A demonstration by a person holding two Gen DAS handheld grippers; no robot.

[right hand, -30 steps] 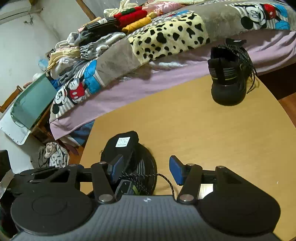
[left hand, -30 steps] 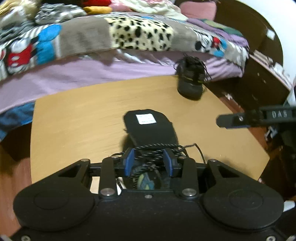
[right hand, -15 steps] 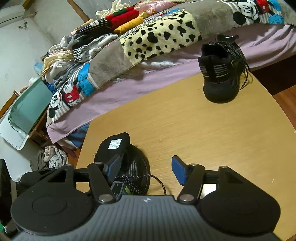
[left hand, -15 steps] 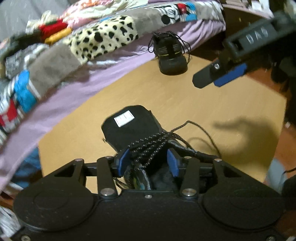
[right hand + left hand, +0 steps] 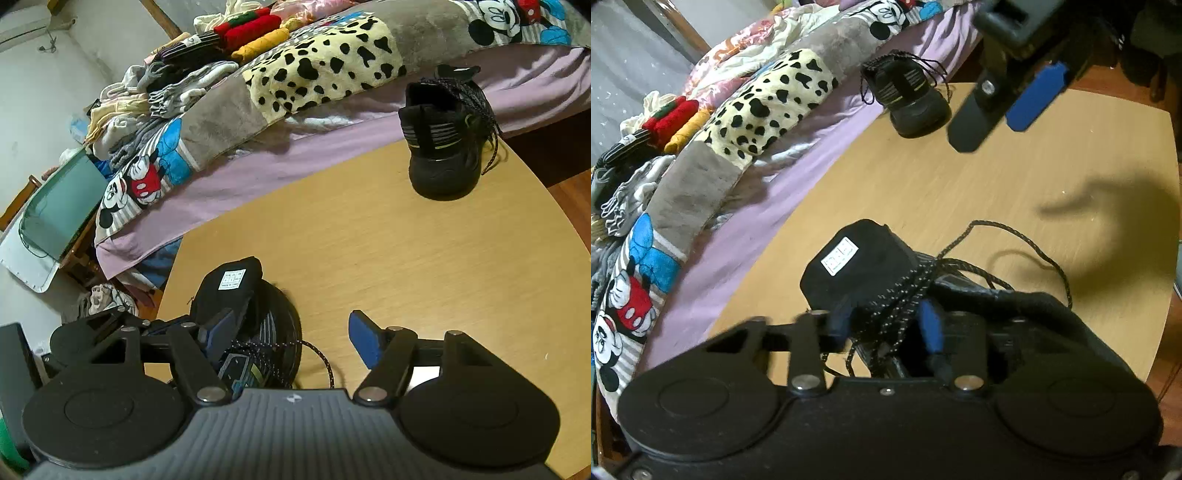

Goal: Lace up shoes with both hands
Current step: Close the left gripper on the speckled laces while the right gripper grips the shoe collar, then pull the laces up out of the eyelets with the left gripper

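A black shoe (image 5: 857, 266) lies close on the wooden table (image 5: 997, 184), its tongue with a white label folded outward. My left gripper (image 5: 884, 325) straddles the bundle of speckled laces (image 5: 901, 295) over the shoe's opening; its jaws are closing, with a gap still showing beside the left pad. One loose lace end (image 5: 1015, 236) loops over the table to the right. My right gripper (image 5: 291, 336) is opening, its jaws wide; the shoe (image 5: 236, 291) and a lace strand (image 5: 321, 354) lie between them, ungripped. It hangs at the upper right in the left wrist view (image 5: 1001, 110).
A second black shoe (image 5: 443, 147) stands upright at the table's far edge (image 5: 912, 99). Beyond it runs a bed with a patchwork quilt (image 5: 314, 74) and folded clothes. The floor drops off past the table's right edge (image 5: 569, 229).
My left gripper has rolled and shifted, so its view tilts, and its jaws have narrowed around the laces. The right gripper's jaws have spread wider while it stayed in place.
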